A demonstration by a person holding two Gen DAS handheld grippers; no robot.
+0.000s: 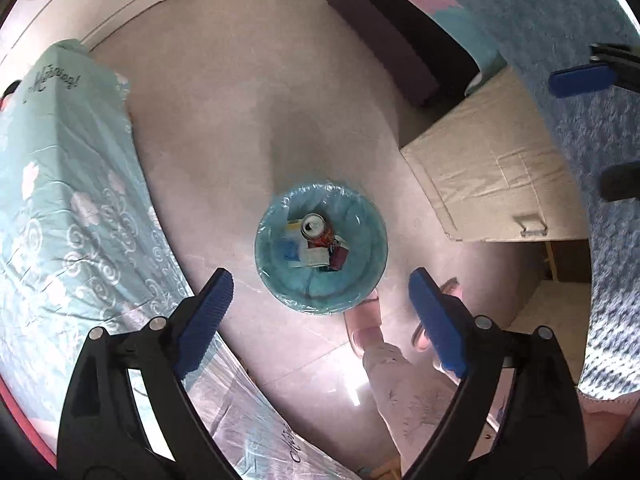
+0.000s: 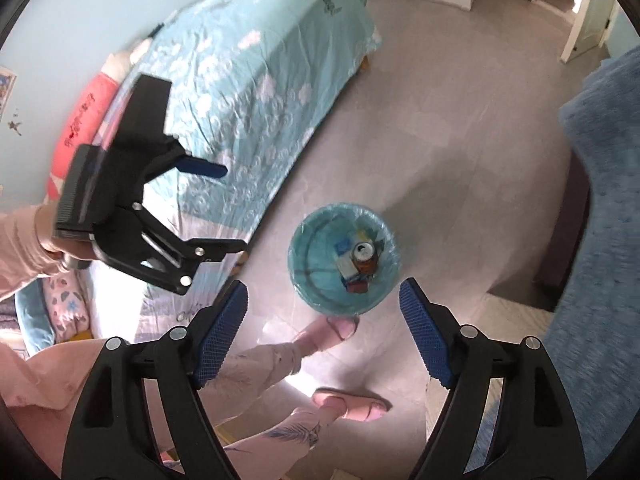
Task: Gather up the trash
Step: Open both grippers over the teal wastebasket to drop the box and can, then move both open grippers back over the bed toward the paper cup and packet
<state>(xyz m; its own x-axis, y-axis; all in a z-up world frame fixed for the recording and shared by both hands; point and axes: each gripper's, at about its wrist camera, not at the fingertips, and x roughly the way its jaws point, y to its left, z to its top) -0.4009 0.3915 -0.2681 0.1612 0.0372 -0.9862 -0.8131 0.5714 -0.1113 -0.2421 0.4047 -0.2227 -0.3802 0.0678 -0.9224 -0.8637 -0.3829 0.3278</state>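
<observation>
A round bin lined with a blue bag [image 1: 360, 240] stands on the floor below both grippers; it also shows in the right wrist view [image 2: 308, 264]. Inside lie a drink can [image 1: 314, 227], paper scraps and small wrappers [image 1: 316, 258]; the can also shows in the right wrist view [image 2: 364, 255]. My left gripper [image 1: 320, 284] is open and empty, high above the bin's near rim. My right gripper [image 2: 323, 295] is open and empty, also high above the bin. The left gripper shows in the right wrist view [image 2: 230, 208], open, over the bed edge.
A bed with a turquoise patterned cover [image 1: 60, 208] lies left of the bin. A cardboard box [image 1: 488, 184] sits to the right, and a dark bench [image 1: 400, 40] stands beyond it. A blue blanket [image 1: 580, 20] hangs at right. The person's slippered feet [image 1: 364, 320] stand beside the bin.
</observation>
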